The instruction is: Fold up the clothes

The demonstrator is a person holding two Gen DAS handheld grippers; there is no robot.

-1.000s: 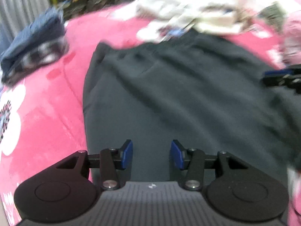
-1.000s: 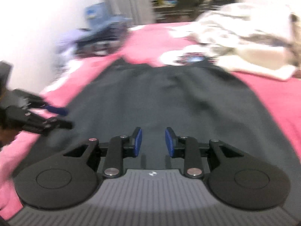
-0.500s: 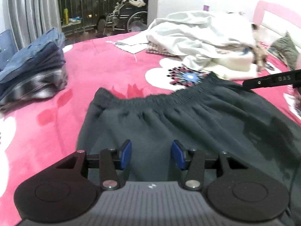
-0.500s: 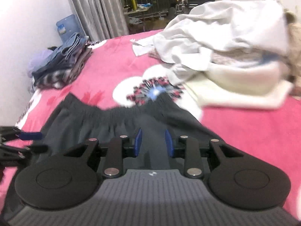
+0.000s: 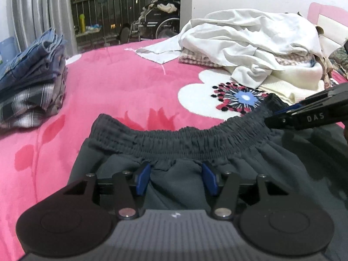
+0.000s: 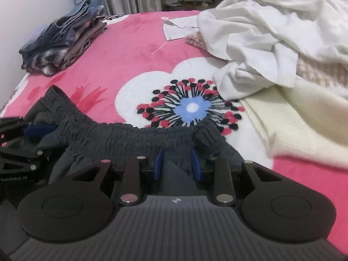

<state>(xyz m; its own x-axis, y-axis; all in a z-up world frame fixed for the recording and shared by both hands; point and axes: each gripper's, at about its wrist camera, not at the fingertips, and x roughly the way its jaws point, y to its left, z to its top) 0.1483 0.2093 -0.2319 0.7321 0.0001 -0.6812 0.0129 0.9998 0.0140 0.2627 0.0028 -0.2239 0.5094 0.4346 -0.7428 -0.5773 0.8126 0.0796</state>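
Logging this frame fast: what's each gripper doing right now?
Left gripper: open, over the dark grey elastic-waist shorts, gripping nothing.
Right gripper: open, at the waistband, gripping nothing.

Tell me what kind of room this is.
Most likely a bedroom: a bed with a pink flowered blanket and pink headboard, a stack of folded clothes, and grey curtains at the back.

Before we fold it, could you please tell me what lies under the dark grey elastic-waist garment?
The dark grey elastic-waist garment lies on the pink fleece blanket with a white flower print, which shows around its waistband. Whatever is beneath the cloth itself is covered.
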